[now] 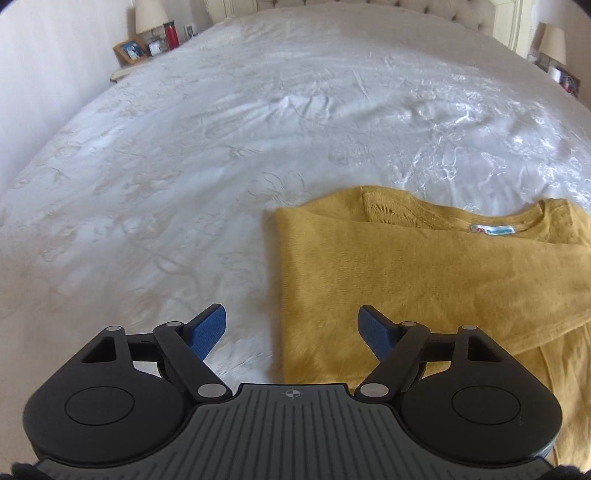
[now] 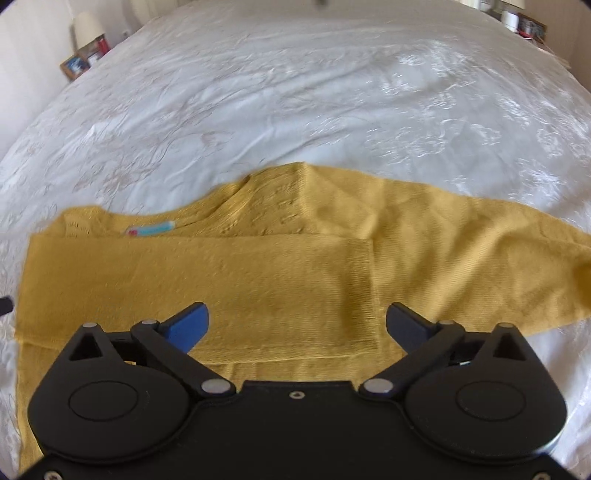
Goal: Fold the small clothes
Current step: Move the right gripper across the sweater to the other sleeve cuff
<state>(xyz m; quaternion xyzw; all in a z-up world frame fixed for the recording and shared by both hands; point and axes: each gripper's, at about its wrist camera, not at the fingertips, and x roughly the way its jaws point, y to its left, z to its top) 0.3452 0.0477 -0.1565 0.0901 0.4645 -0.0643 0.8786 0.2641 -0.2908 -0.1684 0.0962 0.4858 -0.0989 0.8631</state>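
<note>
Bedroom scene: a wide white embroidered bedspread fills the view, its satin sheen rumpled into soft ridges, with a cream-shaded bedside lamp and a red metal bottle off at eleven o'clock. Down at four o'clock in the left view lies the mustard-yellow knitted long-sleeved top, neck label up. One sleeve is laid flat across the chest, likely to square the shape for folding; the other trails out toward three o'clock in the right view. The knit looks soft, fuzzy and limp. The left gripper hovers spread wide at the top's left edge, holding nothing. The right gripper is also spread and empty, poised above the crossed sleeve's ribbed cuff.
</note>
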